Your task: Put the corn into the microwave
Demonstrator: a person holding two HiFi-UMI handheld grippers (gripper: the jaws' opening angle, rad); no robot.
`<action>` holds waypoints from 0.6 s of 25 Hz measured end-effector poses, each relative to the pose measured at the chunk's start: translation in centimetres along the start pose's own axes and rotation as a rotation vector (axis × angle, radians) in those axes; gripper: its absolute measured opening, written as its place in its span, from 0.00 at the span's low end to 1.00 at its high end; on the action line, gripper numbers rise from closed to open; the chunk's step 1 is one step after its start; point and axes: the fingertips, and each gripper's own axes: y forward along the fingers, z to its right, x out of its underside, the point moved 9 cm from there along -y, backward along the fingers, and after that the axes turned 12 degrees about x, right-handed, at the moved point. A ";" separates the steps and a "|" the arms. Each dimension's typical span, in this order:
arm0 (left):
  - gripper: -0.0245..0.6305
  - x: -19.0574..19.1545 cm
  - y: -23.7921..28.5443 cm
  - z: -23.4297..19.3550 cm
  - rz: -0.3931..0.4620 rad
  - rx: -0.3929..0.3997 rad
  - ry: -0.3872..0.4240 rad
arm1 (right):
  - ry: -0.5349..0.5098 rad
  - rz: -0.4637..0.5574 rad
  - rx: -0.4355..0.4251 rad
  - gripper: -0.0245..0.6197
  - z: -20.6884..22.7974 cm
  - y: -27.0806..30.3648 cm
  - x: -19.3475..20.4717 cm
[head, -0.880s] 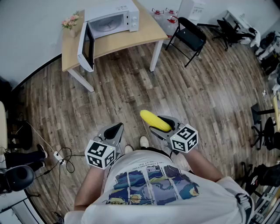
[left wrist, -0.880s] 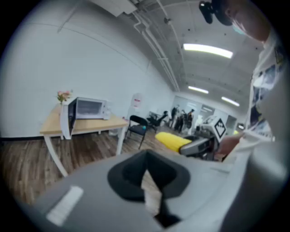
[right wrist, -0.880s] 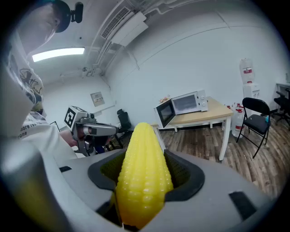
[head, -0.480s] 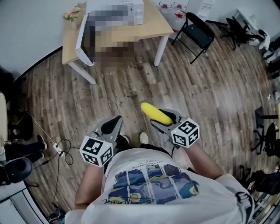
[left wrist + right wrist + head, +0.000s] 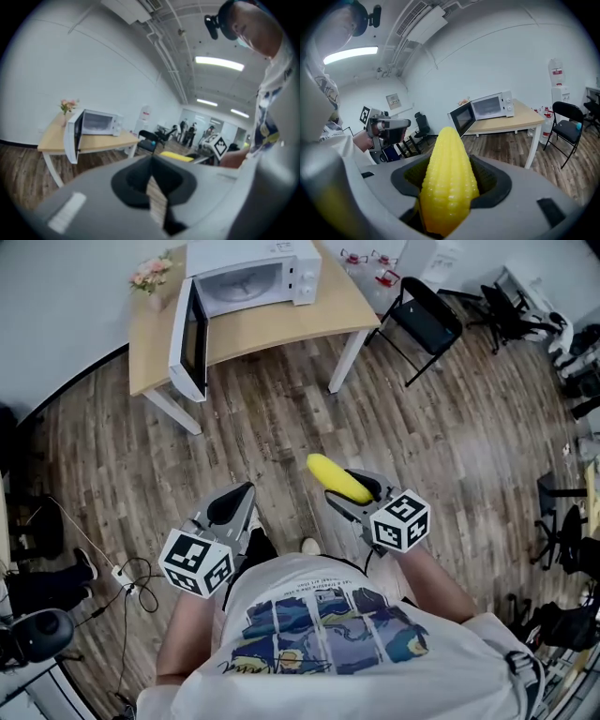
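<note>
Right gripper view is filled by the corn (image 5: 449, 183), clamped lengthwise in the right gripper (image 5: 349, 493) — tip-forward, presumably for sliding into the open-doored microwave (image 5: 253, 273) on the far table (image 5: 281, 329), well apart — while the left gripper (image 5: 232, 512) is seen closed on nothing.

No word, number or brand can be read anywhere. The white cubes on the left gripper (image 5: 242, 495) and the right gripper (image 5: 337, 488) carry black-and-white square code patterns, with no letters or digits. The person's white T-shirt (image 5: 319, 634) has blue picture panels with a line of script under them, too small to read. On the white wall hangs a framed notice (image 5: 393, 100), and a tall white water dispenser (image 5: 556, 89) bears a red label; both are illegible. The white microwave oven (image 5: 253, 273) shows no legible name.
</note>
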 end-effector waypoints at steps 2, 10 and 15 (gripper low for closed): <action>0.05 -1.5 -0.5 -3.1 0.011 0.021 0.018 | -0.004 -0.001 0.022 0.44 -0.4 2.3 -1.8; 0.05 -6.8 -3.8 -13.5 0.031 0.070 0.085 | -0.013 0.030 0.126 0.44 -1.4 11.3 -8.6; 0.05 -8.0 -5.9 -18.5 0.039 0.061 0.078 | -0.030 0.048 0.176 0.44 -1.3 16.1 -11.9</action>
